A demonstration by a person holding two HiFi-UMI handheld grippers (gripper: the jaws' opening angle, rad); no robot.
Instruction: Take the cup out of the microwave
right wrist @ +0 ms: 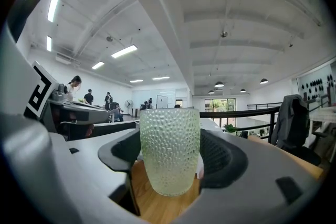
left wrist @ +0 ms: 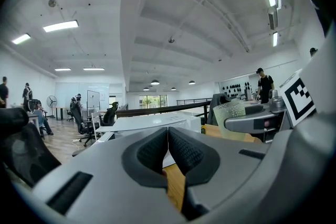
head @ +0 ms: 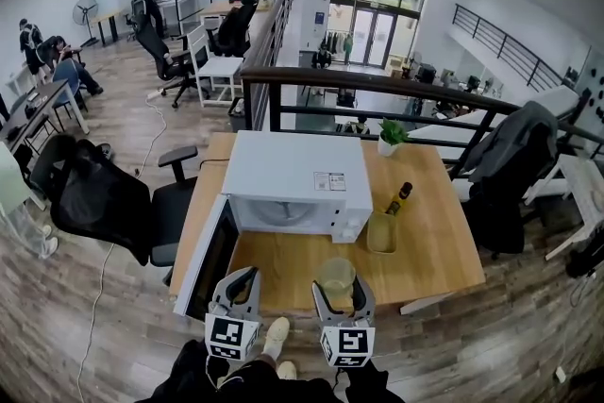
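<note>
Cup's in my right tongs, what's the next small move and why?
Probably lower the cup onto the bare table in front of the microwave: the right tongs grip it, it is outside the oven, and the wood beneath looks free.

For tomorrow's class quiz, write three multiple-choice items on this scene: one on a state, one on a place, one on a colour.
1. The microwave has its door:
A) swung open
B) shut
C) taken off

2. The cup is:
A) inside the microwave
B) in the right claw
C) on top of the microwave

3. The microwave's casing is:
A) black
B) white
C) red

Answers:
1. A: the head view shows the door hanging out to the left of the open cavity.
2. B: the right gripper view shows the jaws pressing the cup from both sides.
3. B: its top and sides show white in the head view.
</note>
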